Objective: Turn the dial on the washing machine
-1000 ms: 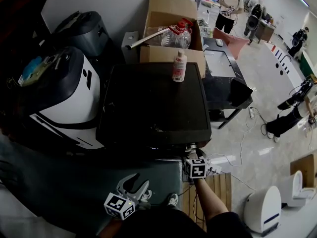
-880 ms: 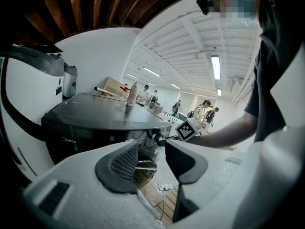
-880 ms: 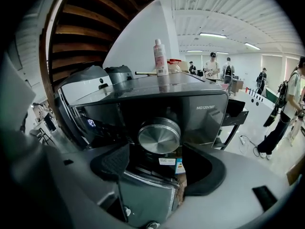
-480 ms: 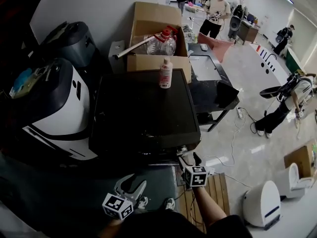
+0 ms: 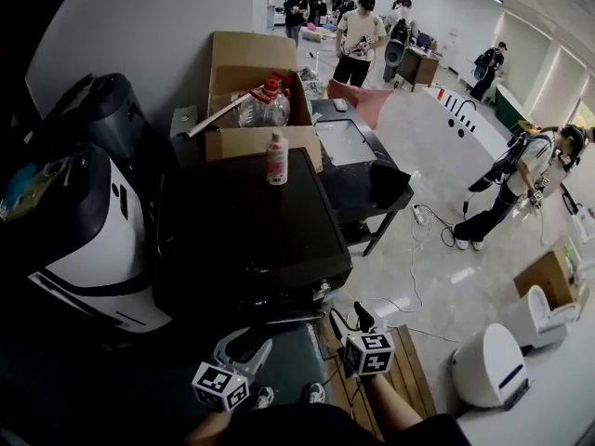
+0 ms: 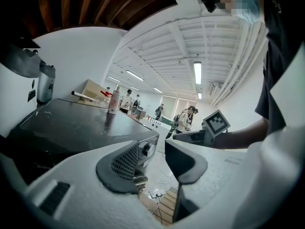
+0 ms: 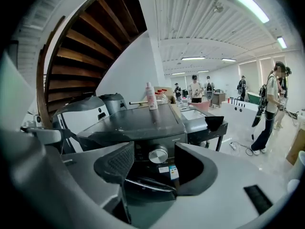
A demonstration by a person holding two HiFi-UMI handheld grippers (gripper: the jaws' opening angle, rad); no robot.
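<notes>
On the washer (image 7: 138, 125) front, the dial (image 7: 158, 155) looks stiff and slick, so pinch its rim squarely; your left gripper (image 6: 153, 159) and right gripper (image 7: 152, 162) gape empty, the right's jaws having just narrowed.

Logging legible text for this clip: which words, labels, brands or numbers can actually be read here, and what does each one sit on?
No text can be read in any view.
Two stickers below the dial on the washing machine: printed, but too small to read.
Label on the bottle standing on the machine's top: too blurred to read.
</notes>
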